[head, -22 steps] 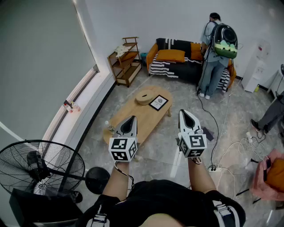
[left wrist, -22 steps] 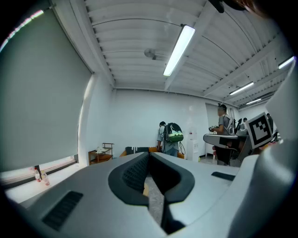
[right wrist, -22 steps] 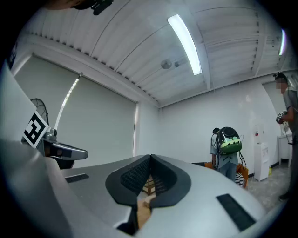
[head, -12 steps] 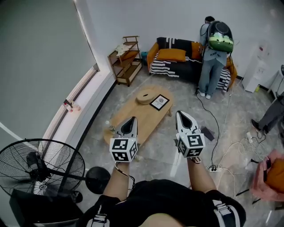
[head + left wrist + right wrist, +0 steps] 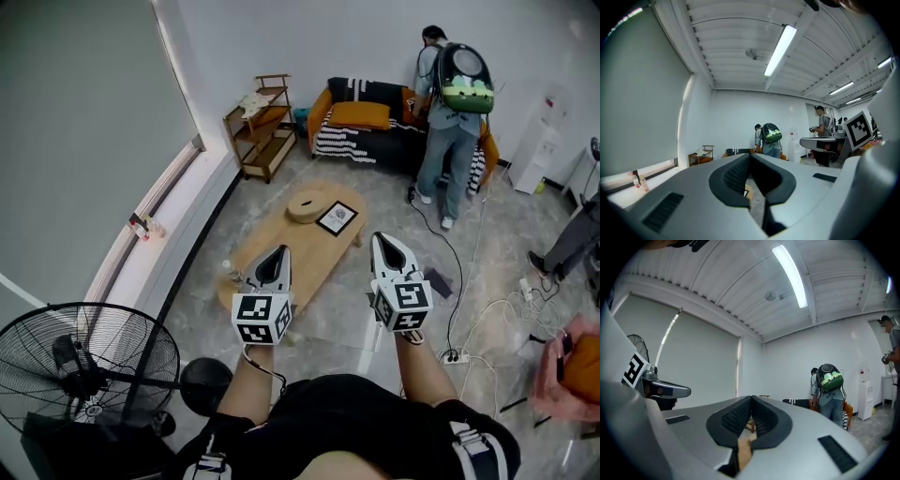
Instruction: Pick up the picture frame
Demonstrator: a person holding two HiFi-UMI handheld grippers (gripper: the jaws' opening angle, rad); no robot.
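Picture frame (image 5: 336,217), where is it lying?

It is lying flat on the far end of the oval wooden table (image 5: 314,251), a little above the middle of the head view. It is showing a dark border around a pale centre. A round wooden piece (image 5: 305,204) is sitting just beside it, to its left.

Is either tool touching it?

Neither. The left gripper (image 5: 277,251) is hovering over the near end of the table, below and to the left of the frame. The right gripper (image 5: 382,238) is hanging past the table's right edge, over the floor. Both are well apart from the frame.

How are the jaws standing?

In the left gripper view, the left gripper (image 5: 750,155) is showing its two jaws meeting at the tips and gripping nothing. In the right gripper view, the right gripper (image 5: 751,398) is showing the same: tips pressed together, nothing between them.

Anything else standing around?

A sofa (image 5: 367,118) with orange cushions is standing against the wall at the upper centre. A person (image 5: 448,103) wearing a green backpack is standing at its right end. A wooden shelf (image 5: 261,127) is standing at the upper left, and a floor fan (image 5: 89,361) is filling the lower left corner.
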